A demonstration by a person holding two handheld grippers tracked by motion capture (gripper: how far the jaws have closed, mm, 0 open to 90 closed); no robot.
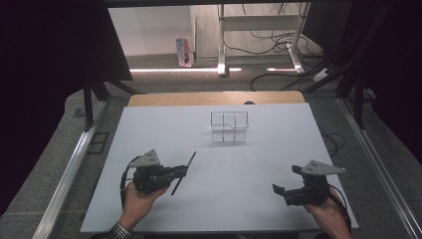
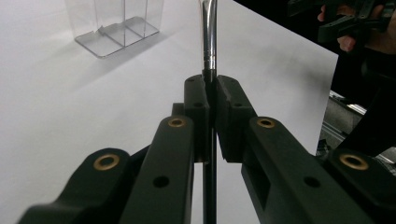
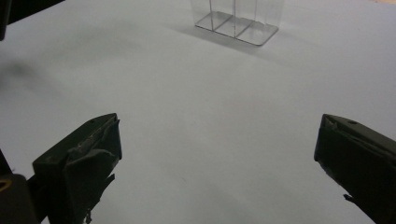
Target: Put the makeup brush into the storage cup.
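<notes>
My left gripper [image 1: 180,173] is shut on a thin stick-like tool [image 1: 184,172] that has a black handle and a silver metal section [image 2: 208,32]. The pads [image 2: 197,100] clamp the black handle just below the metal part. The tool slants over the white sheet, its far end pointing toward a clear compartmented container [image 1: 229,127] that stands upright at the far middle [image 2: 114,25] [image 3: 238,21]. My right gripper [image 1: 286,179] sits low at the near right, open, with nothing between its black jaws [image 3: 219,140].
A white sheet [image 1: 164,129] covers the table, and a wooden edge [image 1: 214,98] shows at the far side. Metal rails [image 1: 69,169] run along both sides. Desk legs, cables and a small carton [image 1: 184,51] are on the floor beyond. The other hand with its gripper [image 2: 345,23] appears in the left gripper view.
</notes>
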